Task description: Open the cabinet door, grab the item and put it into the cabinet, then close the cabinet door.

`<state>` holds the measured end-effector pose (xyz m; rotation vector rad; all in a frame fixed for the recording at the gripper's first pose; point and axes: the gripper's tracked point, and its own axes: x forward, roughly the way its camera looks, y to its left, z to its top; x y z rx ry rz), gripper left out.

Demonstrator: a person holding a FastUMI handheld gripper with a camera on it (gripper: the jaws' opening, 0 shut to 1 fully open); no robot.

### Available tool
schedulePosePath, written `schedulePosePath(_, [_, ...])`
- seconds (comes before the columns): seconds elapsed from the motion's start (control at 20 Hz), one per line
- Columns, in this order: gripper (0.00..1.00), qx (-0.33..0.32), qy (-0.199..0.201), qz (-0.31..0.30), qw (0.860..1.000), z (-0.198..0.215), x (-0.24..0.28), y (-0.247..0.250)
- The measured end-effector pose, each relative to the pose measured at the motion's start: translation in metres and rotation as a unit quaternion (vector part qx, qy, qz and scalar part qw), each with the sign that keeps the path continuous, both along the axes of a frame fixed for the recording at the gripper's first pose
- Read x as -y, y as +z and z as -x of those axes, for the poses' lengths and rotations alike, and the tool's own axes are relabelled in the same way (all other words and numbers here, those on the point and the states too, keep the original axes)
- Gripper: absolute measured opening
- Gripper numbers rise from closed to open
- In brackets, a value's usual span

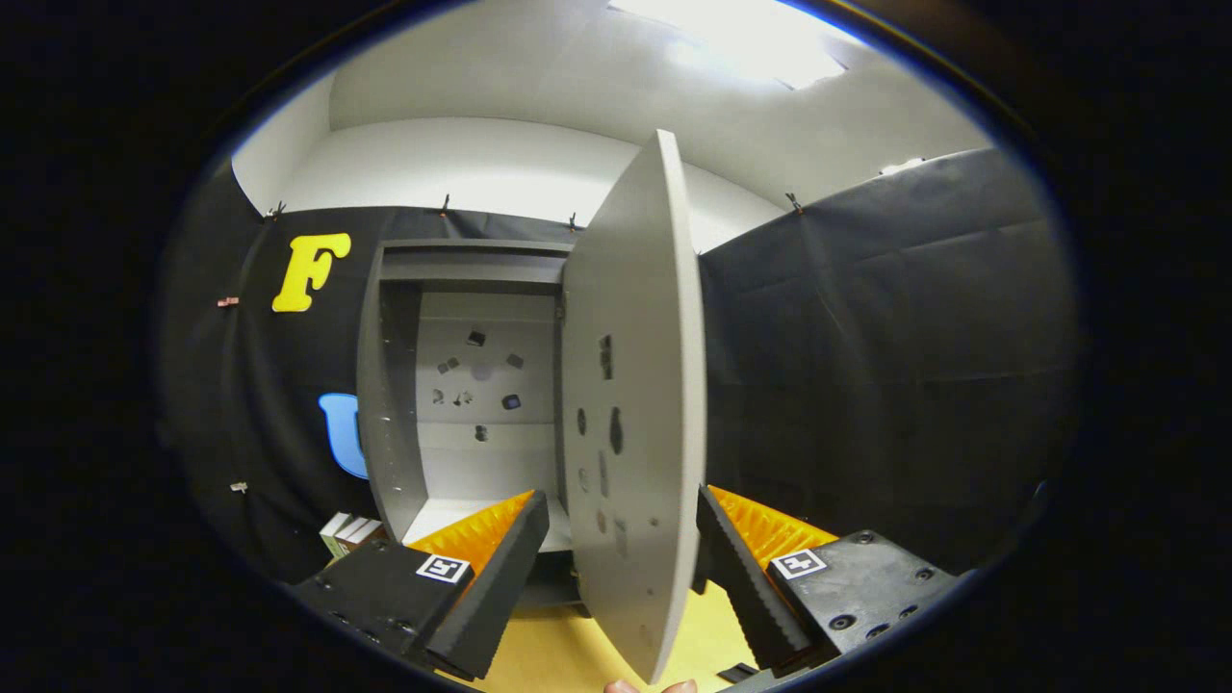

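Note:
A grey cabinet [395, 404] stands against the booth wall with its interior showing; the inside shelf space holds nothing that I can make out besides small marks on the back panel. Its grey door [635, 404] is swung open toward me, edge-on, and passes between my two fingers. My gripper [621, 529] is open, one finger [505, 558] on the inner side of the door and the other finger [741, 568] on its outer side, neither visibly pressing on it. A small white and brown box [348, 532] lies by the cabinet's lower left corner, partly hidden behind the left finger.
The cabinet stands on a yellow wooden tabletop [549, 654]. Black cloth walls [885, 366] close in behind and to the right of the door. A person's fingertips [653, 686] peek in just below the door's lower edge.

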<state>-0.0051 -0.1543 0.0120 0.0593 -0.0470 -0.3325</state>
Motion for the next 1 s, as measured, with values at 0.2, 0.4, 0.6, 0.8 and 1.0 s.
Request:
schedulePosePath(0.2, [0.97, -0.015, -0.053, 0.014, 0.998, 0.017, 0.055, -0.010])
schedulePosePath(0.4, [0.98, -0.043, -0.093, 0.008, 0.995, 0.005, 0.087, -0.034])
schedulePosePath(0.6, [0.98, -0.056, -0.098, 0.000, 0.994, -0.019, 0.107, -0.056])
schedulePosePath(0.8, [0.98, -0.061, -0.092, 0.000, 0.994, -0.038, 0.113, -0.067])
schedulePosePath(1.0, [0.96, -0.062, -0.079, 0.002, 0.995, -0.042, 0.109, -0.070])
